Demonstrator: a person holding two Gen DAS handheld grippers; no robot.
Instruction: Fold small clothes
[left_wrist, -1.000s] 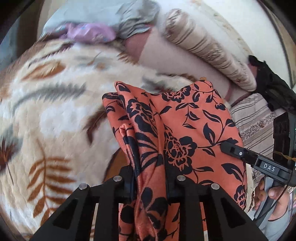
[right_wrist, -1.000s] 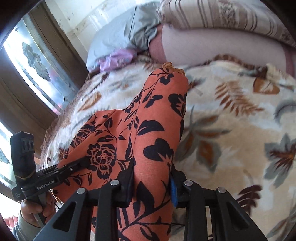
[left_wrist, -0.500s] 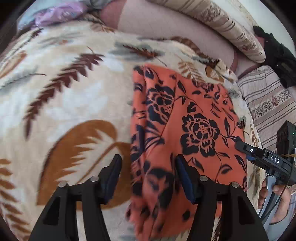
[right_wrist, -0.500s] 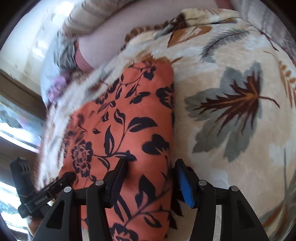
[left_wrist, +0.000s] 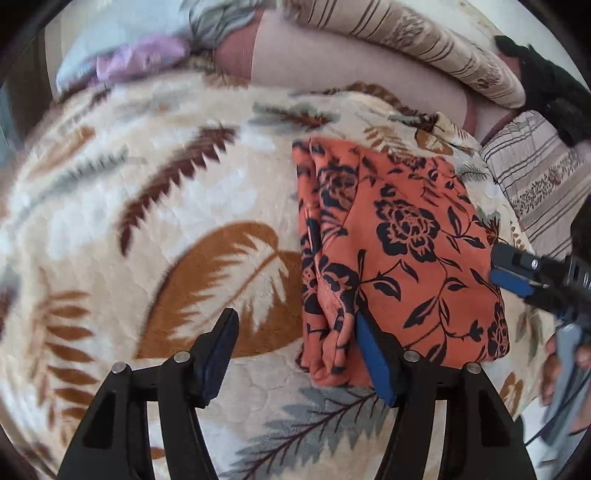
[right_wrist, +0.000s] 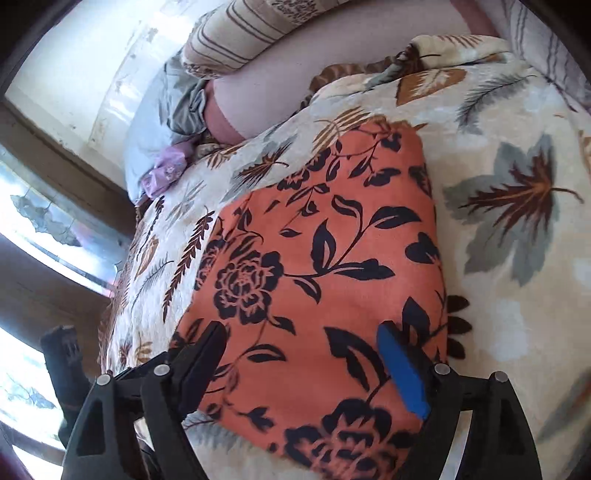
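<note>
An orange garment with a black flower print (left_wrist: 399, 243) lies folded flat on a cream blanket with leaf patterns (left_wrist: 155, 206). My left gripper (left_wrist: 299, 347) is open and empty at the garment's near left edge. Its right finger touches the cloth. The garment also fills the right wrist view (right_wrist: 317, 266). My right gripper (right_wrist: 306, 350) is open and empty just above the cloth. It also shows at the garment's right edge in the left wrist view (left_wrist: 517, 273).
Striped pillows (left_wrist: 417, 40) and a pink bolster (left_wrist: 332, 66) lie along the far side of the bed. Grey and lilac clothes (left_wrist: 140, 55) are bunched at the far left. A window (right_wrist: 33, 229) stands left of the bed.
Both grippers held the garment up a second ago. They laid it down on the blanket, opened and let it go. Both have since drawn back a little.
</note>
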